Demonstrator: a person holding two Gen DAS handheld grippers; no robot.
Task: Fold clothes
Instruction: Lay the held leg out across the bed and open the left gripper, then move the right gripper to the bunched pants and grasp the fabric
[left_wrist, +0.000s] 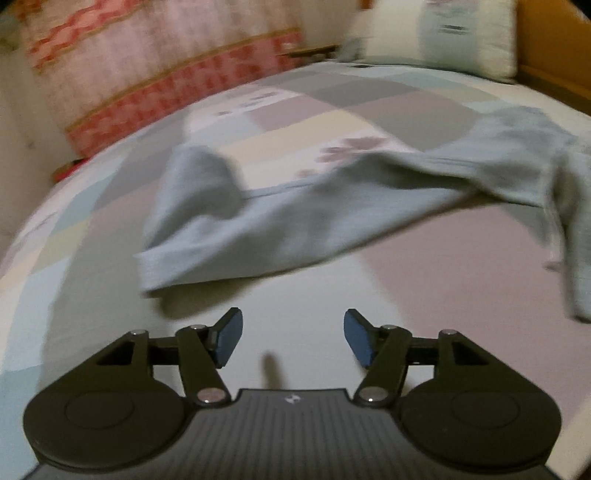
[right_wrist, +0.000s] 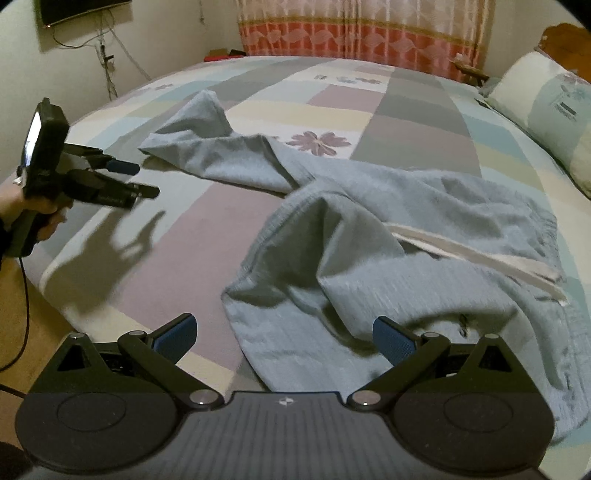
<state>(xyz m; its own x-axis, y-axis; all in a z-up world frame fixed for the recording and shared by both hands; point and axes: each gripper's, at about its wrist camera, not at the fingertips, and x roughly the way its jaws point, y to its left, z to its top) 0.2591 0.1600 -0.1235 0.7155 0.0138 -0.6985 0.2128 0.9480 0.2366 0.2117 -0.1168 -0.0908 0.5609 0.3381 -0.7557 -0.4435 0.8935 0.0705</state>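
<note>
Left gripper (left_wrist: 293, 338), black two-finger claw with blue pads: jaws apart, nothing between them, only bare bedspread under the gap. It sits just short of the near hem of the pale blue-grey cotton trousers (left_wrist: 280, 225), not touching the cloth. From the right wrist view the same claw (right_wrist: 142, 181) hangs over the left edge of the bed, gripped by a hand (right_wrist: 35, 214) on the handle, cable trailing down to the floor; its shadow falls on the cover below.

Right gripper (right_wrist: 286, 341), same black build, blue pads: jaws spread wide, not clamped on anything. The crumpled trouser fabric lies in front of it and runs partly between the fingers; the right pad is at the cloth's edge, contact unclear.

Trousers spread loosely across the middle of the patchwork pastel bedspread (right_wrist: 406, 122), one leg stretched toward the far left, the waist end bunched near the right claw, a white drawstring (right_wrist: 480, 258) lying across it.

Pale pillow (right_wrist: 546, 114) at far right. Red-and-pink patterned curtain (right_wrist: 351, 37) behind the bed.
</note>
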